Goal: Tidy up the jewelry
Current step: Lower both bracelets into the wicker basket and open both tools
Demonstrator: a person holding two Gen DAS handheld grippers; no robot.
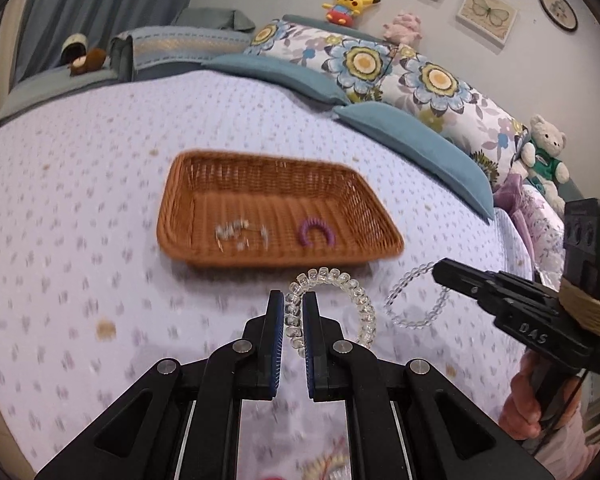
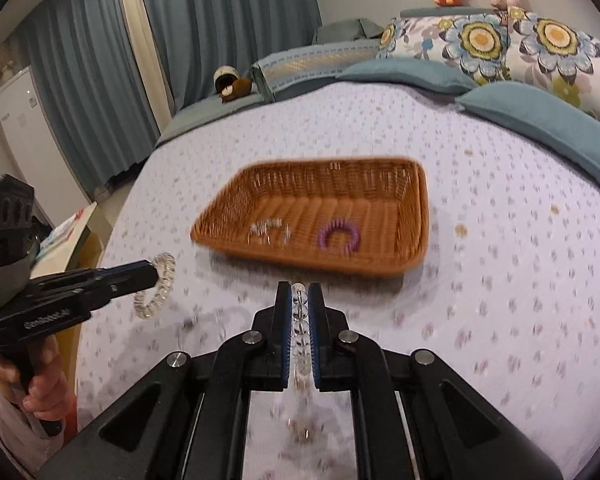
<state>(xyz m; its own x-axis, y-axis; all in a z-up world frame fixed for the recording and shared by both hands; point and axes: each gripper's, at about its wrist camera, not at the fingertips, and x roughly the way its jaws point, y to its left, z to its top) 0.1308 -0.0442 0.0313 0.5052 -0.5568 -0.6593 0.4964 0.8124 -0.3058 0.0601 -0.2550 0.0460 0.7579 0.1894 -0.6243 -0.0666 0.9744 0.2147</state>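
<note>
A brown wicker basket [image 1: 180, 204] [image 2: 420, 216] lies on the bedspread, holding a purple coil band [image 1: 317, 232] [image 2: 338, 236] and a small clear jewelry piece [image 1: 240, 234] [image 2: 270, 232]. My left gripper [image 1: 293, 300] [image 2: 156, 274] is shut on a clear spiral bracelet [image 1: 360, 300] [image 2: 158, 288], held above the bed just in front of the basket. My right gripper [image 2: 300, 292] [image 1: 436, 270] is shut on a clear bead bracelet [image 2: 299, 340] [image 1: 414, 304], which hangs from its tip, also in front of the basket.
Teal cushions [image 1: 416, 144] and floral pillows [image 1: 380, 64] line the far side of the bed, with plush toys [image 1: 350, 4] behind. A person's hands [image 1: 528, 400] [image 2: 40, 384] hold the grippers. The bed's left edge [image 2: 112, 240] drops toward a bedside table [image 2: 66, 232].
</note>
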